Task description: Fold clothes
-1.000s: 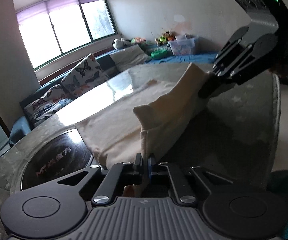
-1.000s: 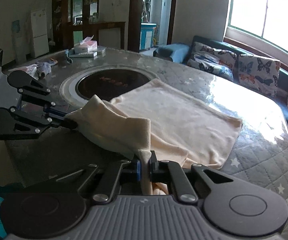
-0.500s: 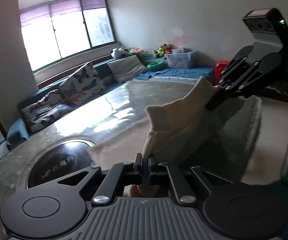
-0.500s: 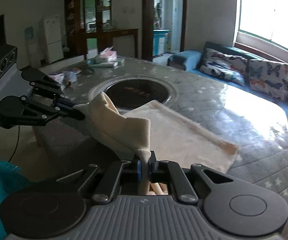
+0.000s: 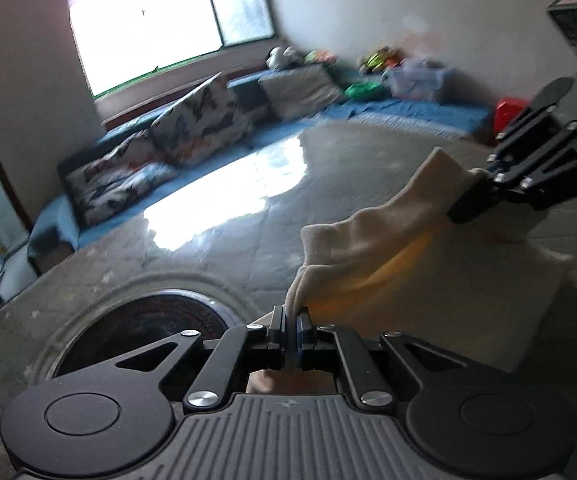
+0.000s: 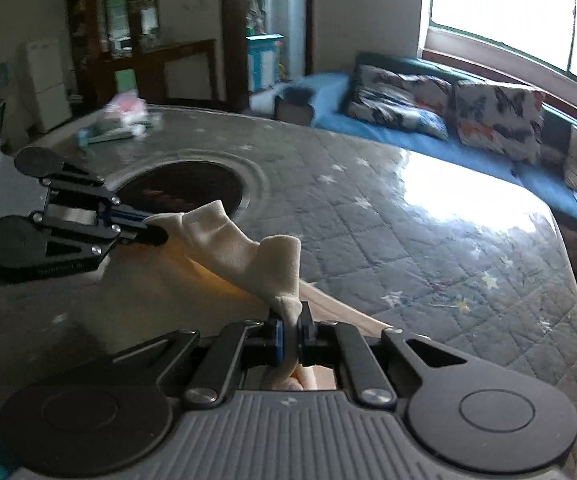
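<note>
Cream cloth (image 5: 372, 236) stretched between left gripper (image 5: 291, 330) and right gripper (image 6: 291, 330), each pinching an edge, above table (image 6: 408, 216)

text: we read none for certain | black left claw (image 6: 156, 236) body: we see a faint embossed line in the right wrist view, too blurred to spell out | dark round inset panel (image 6: 180, 192) in the grey quilted bench (image 6: 368, 220): we see reddish marks, unreadable | elsewhere: we find no legible labels or numbers
</note>
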A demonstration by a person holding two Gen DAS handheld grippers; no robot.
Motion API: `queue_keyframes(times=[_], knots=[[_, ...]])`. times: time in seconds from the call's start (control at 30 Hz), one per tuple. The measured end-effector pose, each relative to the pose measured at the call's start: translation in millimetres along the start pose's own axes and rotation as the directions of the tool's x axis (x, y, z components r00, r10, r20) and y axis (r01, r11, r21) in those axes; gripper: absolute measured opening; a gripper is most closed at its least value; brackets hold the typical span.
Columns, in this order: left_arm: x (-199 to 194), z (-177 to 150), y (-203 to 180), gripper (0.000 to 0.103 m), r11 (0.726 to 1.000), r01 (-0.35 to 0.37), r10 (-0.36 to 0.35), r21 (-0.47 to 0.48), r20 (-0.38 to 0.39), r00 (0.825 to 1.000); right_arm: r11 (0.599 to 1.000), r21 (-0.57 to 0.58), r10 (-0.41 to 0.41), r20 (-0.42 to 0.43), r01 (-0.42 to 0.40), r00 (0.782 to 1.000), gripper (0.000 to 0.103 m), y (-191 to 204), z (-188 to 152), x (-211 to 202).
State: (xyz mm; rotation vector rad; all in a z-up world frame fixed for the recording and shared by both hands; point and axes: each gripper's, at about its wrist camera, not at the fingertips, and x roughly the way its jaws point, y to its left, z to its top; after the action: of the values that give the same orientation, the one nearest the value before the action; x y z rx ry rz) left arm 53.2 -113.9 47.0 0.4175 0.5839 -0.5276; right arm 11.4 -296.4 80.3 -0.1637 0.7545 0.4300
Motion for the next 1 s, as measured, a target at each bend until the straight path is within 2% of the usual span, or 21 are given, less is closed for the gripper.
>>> queue_keyframes(times=[0.2,0.3,0.37,0.4,0.5,0.67,0.8,0.9,0.93,1.0], knots=[[39.4,-0.9,-1.4,0.006,0.997,-0.063,0.061,-0.043,-0.047,0.997,0.986,0.147,-0.071,-0.018,0.073,0.997,0.006,-23.4,-10.4,58.7],[48.1,-0.1,-1.4,0.009,0.995,-0.085,0.082,-0.051,-0.061,0.995,0.978,0.181,-0.098,-0.021,0.100,0.995,0.011,-27.6,-16.3,72.2],[51.1,2.5,0.9,0.010,0.994,-0.092,0.088,-0.064,-0.066,0.994,0.970,0.206,-0.128,-0.007,0.127,0.992,0.019,-31.3,-17.6,75.0],[51.9,4.4,2.8,0.011,0.993,-0.095,0.090,-0.073,-0.066,0.994,0.963,0.224,-0.158,0.007,0.152,0.987,0.020,-35.6,-16.5,76.3],[54.4,10.1,8.5,0.020,0.990,-0.103,0.096,-0.100,-0.068,0.993,0.957,0.236,-0.178,0.014,0.170,0.984,0.024,-38.2,-13.4,73.5],[53.6,13.5,16.4,0.027,0.985,-0.114,0.104,-0.129,-0.079,0.991,0.952,0.231,-0.212,0.022,0.202,0.977,0.033,-37.4,-8.2,67.2],[40.7,14.6,23.4,0.032,0.978,-0.141,0.133,-0.154,-0.061,0.989,0.942,0.237,-0.254,0.042,0.237,0.966,0.033,-38.3,-3.9,60.0],[32.0,19.4,29.5,0.031,0.973,-0.114,0.110,-0.201,-0.031,0.993,0.945,0.264,-0.213,0.047,0.194,0.976,0.032,-41.5,-0.7,60.2],[29.3,21.0,28.8,0.031,0.973,-0.087,0.086,-0.212,-0.018,0.996,0.949,0.266,-0.188,0.045,0.169,0.981,0.030,-41.3,0.2,62.3],[27.8,24.1,23.6,0.029,0.976,-0.024,0.024,-0.217,-0.002,1.000,0.958,0.249,-0.158,0.038,0.144,0.987,0.014,-36.4,1.8,69.3]])
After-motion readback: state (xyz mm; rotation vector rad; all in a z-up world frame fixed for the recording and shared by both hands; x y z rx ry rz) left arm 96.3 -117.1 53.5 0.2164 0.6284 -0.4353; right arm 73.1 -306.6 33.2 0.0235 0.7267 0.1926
